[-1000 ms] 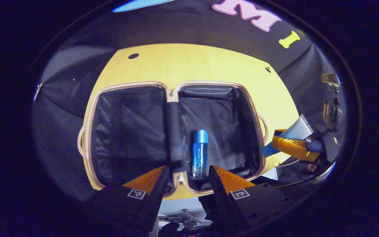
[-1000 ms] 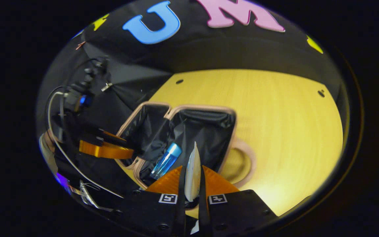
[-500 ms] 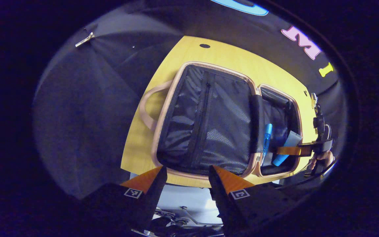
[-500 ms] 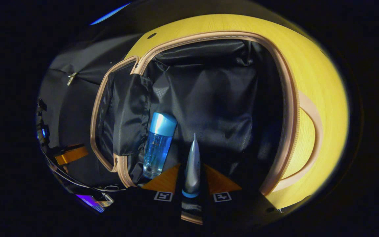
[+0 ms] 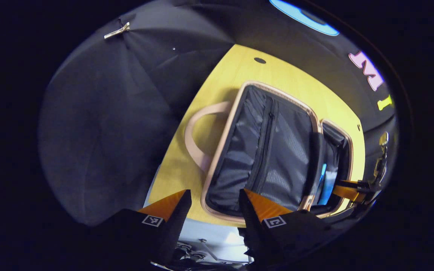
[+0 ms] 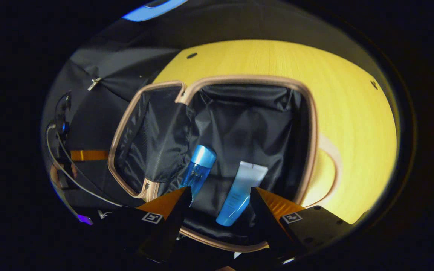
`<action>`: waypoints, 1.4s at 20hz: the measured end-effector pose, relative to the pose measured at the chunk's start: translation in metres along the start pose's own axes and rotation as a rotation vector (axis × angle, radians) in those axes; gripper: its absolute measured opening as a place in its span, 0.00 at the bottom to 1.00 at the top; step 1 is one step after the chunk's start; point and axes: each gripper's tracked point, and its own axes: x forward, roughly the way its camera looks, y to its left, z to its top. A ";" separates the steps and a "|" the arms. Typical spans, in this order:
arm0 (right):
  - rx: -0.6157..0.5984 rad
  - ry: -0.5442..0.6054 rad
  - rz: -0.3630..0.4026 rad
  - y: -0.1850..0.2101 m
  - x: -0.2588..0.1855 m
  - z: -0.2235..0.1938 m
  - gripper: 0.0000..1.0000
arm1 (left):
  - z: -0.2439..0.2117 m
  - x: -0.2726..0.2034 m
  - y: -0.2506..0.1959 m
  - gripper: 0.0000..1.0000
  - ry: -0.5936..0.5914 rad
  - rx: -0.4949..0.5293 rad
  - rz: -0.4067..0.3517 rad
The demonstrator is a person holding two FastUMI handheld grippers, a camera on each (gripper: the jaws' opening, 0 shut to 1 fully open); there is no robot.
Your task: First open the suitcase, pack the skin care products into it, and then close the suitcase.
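one open suitcase (image 6: 217, 84) lies flat on the yellow counter (image 6: 345, 98). its right half holds two products side by side: one blue bottle (image 6: 199, 169) and one white tube (image 6: 241, 192). both the right gripper (image 6: 220, 199) and left gripper (image 5: 215, 201) have wide, empty jaws.

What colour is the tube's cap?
Blue, on a pale grey tube; right gripper view shows it best.

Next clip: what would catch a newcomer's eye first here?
The open suitcase with its pink rim lies flat on the yellow table. In its black-lined half lie a blue bottle and a white-and-blue tube, side by side. The right gripper hangs open just above the tube.
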 end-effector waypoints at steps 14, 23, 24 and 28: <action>0.008 -0.165 -0.039 -0.044 -0.058 0.009 0.98 | 0.069 0.103 0.052 0.56 0.093 -0.058 0.107; -0.087 -0.255 -0.014 -0.046 -0.082 0.022 0.98 | 0.093 0.037 0.015 0.09 -0.036 -0.017 0.005; -0.108 -0.268 -0.014 -0.048 -0.088 0.023 0.98 | 0.099 0.017 0.003 0.07 -0.073 -0.005 -0.016; -0.165 -0.315 0.006 -0.058 -0.115 0.024 0.98 | 0.107 -0.077 -0.050 0.02 -0.226 0.072 -0.089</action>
